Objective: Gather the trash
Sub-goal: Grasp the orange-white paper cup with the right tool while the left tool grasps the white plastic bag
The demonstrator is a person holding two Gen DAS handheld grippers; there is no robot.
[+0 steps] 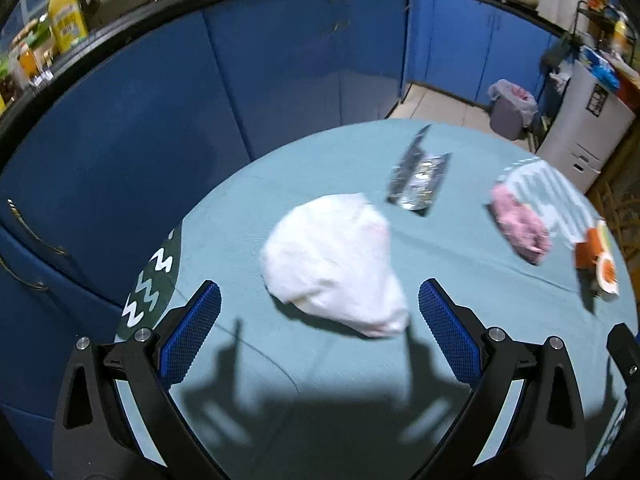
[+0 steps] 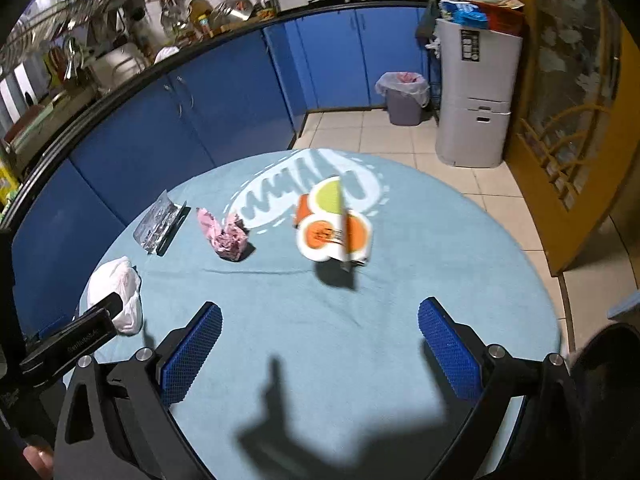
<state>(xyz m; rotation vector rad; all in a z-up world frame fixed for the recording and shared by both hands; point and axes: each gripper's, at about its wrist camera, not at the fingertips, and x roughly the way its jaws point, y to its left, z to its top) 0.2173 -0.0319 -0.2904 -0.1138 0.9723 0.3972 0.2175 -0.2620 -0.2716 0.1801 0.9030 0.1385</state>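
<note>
Both tools hover spread and empty, the left tool [image 1: 320,316] just short of the crumpled white plastic bag [image 1: 334,264] on the round blue-clothed counter [image 1: 460,300], whose limp film could slip free of a shallow pinch.

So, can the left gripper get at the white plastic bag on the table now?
Probably yes. The left gripper is open, and the white plastic bag lies straight ahead between its fingers' line. Nothing stands between them on the table; the foil wrapper lies beyond the bag.

Both wrist views overlook table [image 1: 280,368] (shared).
</note>
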